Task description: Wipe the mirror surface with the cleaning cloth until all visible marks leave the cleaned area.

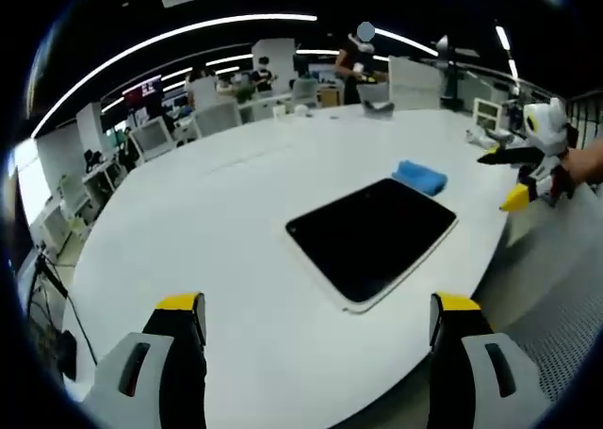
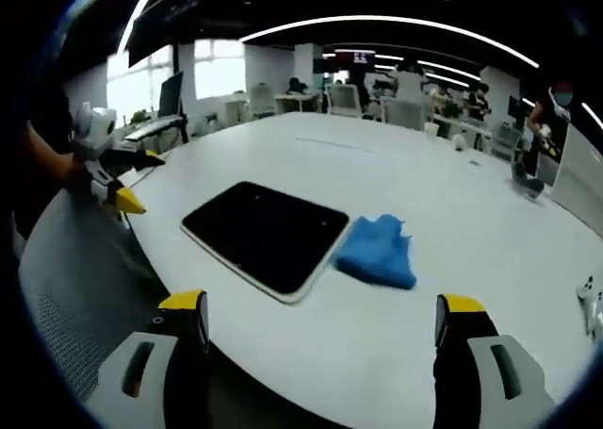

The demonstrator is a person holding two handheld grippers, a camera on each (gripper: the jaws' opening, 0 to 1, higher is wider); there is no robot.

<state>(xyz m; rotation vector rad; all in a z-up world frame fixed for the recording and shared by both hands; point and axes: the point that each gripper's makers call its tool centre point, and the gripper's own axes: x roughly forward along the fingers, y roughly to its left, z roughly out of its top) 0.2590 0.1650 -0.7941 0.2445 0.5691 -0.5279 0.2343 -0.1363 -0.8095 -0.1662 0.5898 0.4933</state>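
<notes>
Now both tools are hanging wide open, holding nothing; a careless grab is risking pushing the blue cloth (image 2: 377,252) off the mirror's (image 2: 266,234) far side.

A: We can't make out any marks on the mirror (image 1: 372,237); its face reads plain black in both views.
B: Agreed, and the cleaning cloth (image 2: 377,251) looks soft and blurred.
A: The worktop (image 1: 226,212) runs out of frame below us, and the far desks are too small for us to read
</notes>
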